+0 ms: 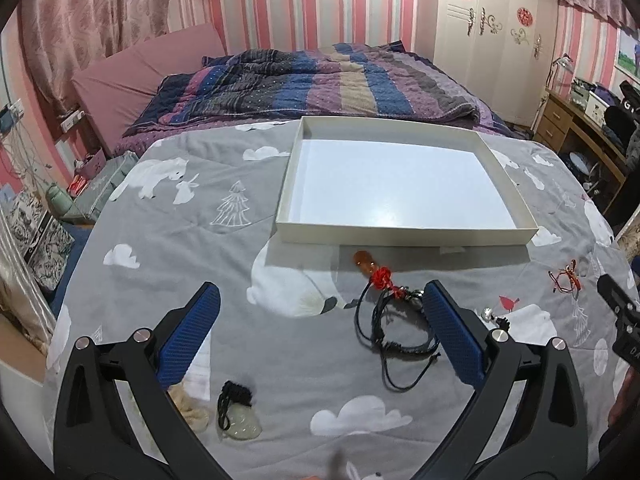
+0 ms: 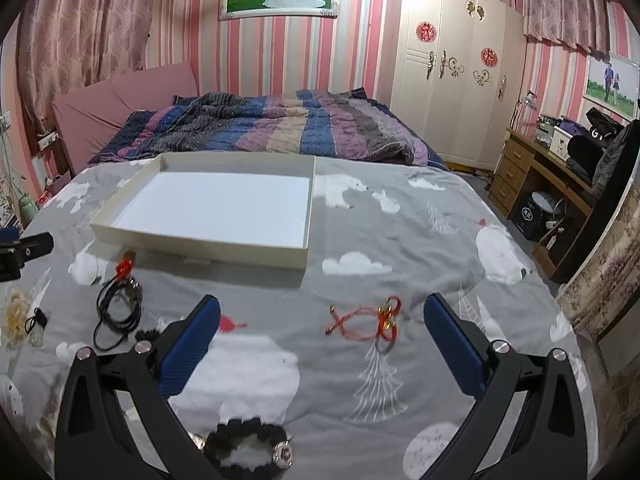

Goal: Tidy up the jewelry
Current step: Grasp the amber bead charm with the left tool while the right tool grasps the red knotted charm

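From the left wrist, our left gripper hangs with fingers apart over the black cord necklace, before the empty white tray. From the right wrist, our right gripper, likewise spread, frames the red string bracelet, ready to collect.

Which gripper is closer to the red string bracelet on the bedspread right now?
Right. The right gripper hangs open right over the red string bracelet; the left gripper is off to its left, above the black cord necklace.
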A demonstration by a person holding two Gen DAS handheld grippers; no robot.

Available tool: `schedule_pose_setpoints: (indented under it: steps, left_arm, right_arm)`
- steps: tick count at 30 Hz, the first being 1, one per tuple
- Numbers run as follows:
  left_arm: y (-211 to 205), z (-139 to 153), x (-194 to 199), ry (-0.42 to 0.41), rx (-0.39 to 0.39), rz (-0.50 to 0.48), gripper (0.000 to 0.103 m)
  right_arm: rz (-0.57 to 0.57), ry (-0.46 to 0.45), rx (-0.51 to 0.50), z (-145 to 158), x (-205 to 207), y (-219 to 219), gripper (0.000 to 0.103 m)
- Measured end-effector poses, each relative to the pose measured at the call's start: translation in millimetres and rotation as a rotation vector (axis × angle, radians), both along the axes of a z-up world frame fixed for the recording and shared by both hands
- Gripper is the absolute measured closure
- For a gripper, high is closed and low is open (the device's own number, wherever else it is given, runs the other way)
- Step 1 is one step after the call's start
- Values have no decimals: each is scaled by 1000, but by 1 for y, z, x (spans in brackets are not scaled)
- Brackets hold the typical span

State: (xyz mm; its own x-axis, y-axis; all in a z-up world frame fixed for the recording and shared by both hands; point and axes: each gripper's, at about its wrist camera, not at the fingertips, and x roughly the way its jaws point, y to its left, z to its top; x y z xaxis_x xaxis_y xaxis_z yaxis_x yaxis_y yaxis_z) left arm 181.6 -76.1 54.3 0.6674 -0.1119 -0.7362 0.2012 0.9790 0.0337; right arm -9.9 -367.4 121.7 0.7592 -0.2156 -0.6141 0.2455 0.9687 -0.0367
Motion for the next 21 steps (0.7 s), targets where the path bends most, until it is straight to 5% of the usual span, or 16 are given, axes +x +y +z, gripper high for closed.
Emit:
schedule_pose_setpoints:
  steps: [15,21]
  left_arm:
    - [-29,-45,45,147,27,-79,3]
    - [-48,-60,58,140,74,-93,3]
  right_arm:
    - [-77,43,9,-25,34,-41,1]
    - [-124,108,51,-53,41,-65,1]
